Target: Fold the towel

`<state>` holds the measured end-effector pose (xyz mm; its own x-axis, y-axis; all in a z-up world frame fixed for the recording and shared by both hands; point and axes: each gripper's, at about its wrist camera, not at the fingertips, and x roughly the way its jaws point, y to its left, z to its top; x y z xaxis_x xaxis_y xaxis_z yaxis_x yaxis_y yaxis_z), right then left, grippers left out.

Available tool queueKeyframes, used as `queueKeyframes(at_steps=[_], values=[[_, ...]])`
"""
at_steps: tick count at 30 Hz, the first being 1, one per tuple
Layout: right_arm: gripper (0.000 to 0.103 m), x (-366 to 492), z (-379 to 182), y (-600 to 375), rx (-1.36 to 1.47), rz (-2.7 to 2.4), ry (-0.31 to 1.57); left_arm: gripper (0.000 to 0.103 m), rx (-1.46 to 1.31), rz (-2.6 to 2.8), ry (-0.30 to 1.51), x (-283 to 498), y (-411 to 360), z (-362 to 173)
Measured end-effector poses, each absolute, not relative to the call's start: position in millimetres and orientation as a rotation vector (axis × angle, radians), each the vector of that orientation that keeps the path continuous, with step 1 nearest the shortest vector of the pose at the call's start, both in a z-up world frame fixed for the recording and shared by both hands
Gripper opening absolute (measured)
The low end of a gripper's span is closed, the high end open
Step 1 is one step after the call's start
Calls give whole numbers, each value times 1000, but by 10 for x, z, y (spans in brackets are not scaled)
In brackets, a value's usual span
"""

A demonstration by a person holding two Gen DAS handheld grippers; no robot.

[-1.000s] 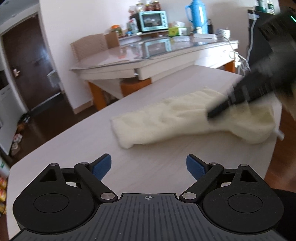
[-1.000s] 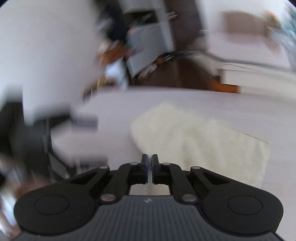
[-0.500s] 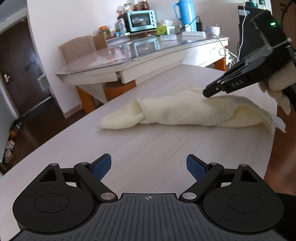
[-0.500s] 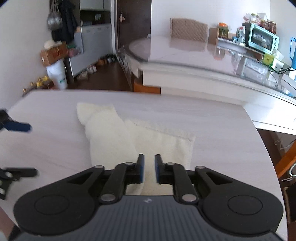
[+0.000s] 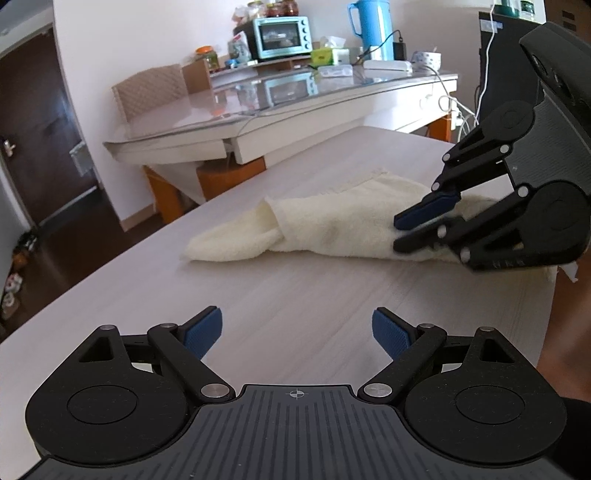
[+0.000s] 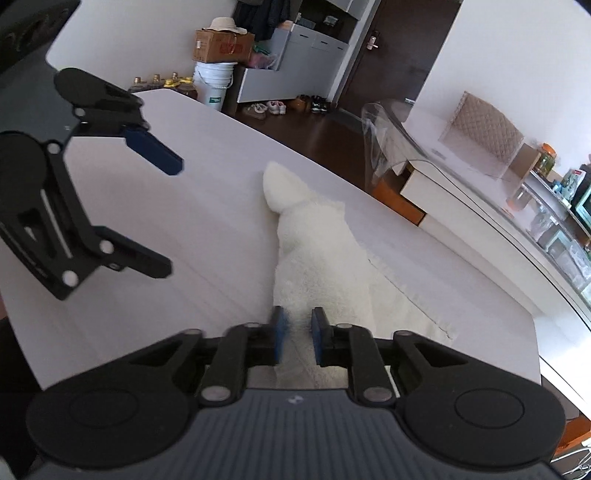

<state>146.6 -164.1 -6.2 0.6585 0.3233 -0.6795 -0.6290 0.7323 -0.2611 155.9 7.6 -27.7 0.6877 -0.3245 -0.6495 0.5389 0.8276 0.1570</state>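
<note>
Pale wood-grain table fills the near part of the room. Off to the left behind it stands a dark door. Further along sits a glass-topped side table with a small teal oven and a blue jug on it.

On the left, the left gripper hangs over bare tabletop. Its blue-padded fingers are spread wide with nothing between them, and it is clear of the cloth.

Across the middle lies the cream towel, loosely bunched lengthwise. One end tapers to a soft point towards the left, and a flat layer shows beneath along the far side.

At the right end, the right gripper is down on the towel, tilted on its side. Its jaws have just been closing and now stand only a narrow gap apart. From its own camera a ridge of the fabric fills that gap and looks pinched between the pads, though the view there is slightly blurred.
</note>
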Motion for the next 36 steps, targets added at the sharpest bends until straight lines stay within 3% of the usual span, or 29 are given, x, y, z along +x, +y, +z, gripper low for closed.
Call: queueKeyframes(at_steps=[5,9,15,25,28,29,36], values=[[4,1497,153,-1826,-325,576,646,92,343,-476,649,1544,160,-266],[4,1622,410,-2088,-5,640,631,92,336,-460,644,1496,238,-239],[4,1697,537,-2122,171,753,636,92,346,-438,641,1357,361,-181],[5,1513,198,-1496,182,1055,809,92,355,-255,644,1059,1006,47],[11,1446,3,-1298,87,1064,879,92,333,-230,650,1011,1145,85],[18,1443,-21,-1290,76,1052,879,92,331,-229,651,991,1164,92],[19,1537,-45,-1460,-24,851,801,92,356,-316,684,898,1003,-33]])
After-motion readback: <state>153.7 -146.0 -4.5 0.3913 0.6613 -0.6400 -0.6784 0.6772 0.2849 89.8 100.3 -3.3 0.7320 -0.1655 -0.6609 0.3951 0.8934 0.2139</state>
